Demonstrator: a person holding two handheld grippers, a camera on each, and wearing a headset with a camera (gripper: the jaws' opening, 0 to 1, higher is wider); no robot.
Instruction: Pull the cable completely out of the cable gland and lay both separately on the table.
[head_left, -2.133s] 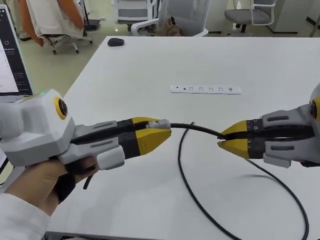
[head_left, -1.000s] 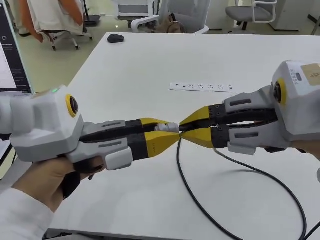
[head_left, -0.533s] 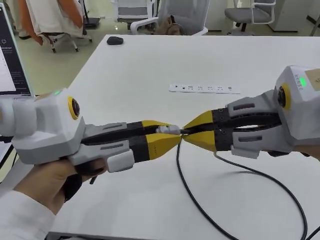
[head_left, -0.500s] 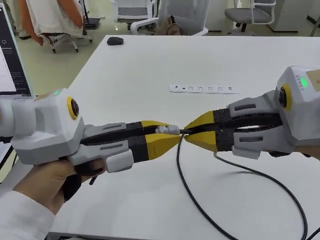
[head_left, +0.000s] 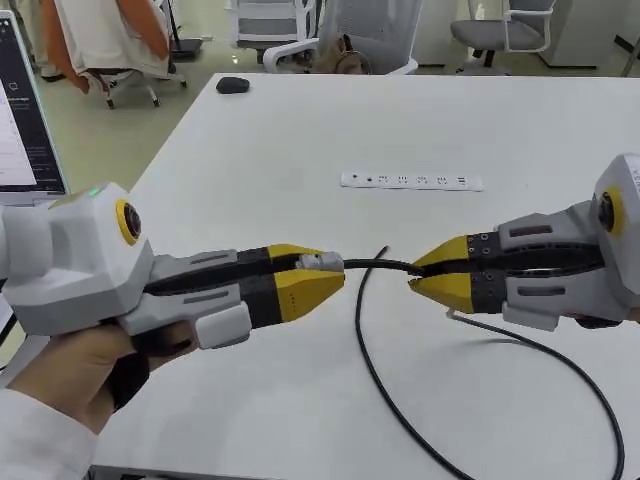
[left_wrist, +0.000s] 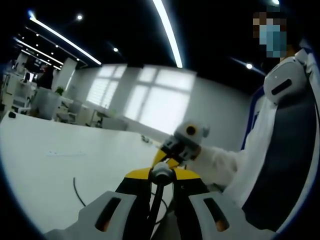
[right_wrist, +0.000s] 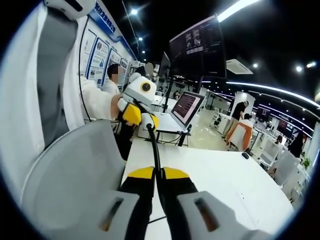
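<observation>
Long white plastic pwr strip (head_left: 411, 181) lies mid white tabletop (head_left: 300, 130); small black oval mouse (head_left: 232, 86) nr far edge. Lit laptop screen (head_left: 25, 125) at L; grey office chairs (head_left: 345, 35) beyond tbl.

The yellow-tipped left gripper (head_left: 335, 272) pinches the small grey plastic cable gland (head_left: 322, 262), and at its 3 o'clock the right gripper (head_left: 418, 275) pinches the thin black cable (head_left: 378, 265).

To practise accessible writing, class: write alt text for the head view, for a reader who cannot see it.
Above a white table, the left gripper clamps a pale cable gland while the right gripper grips the black cable emerging from it, a straight stretch between them. The rest loops across the table.
</observation>
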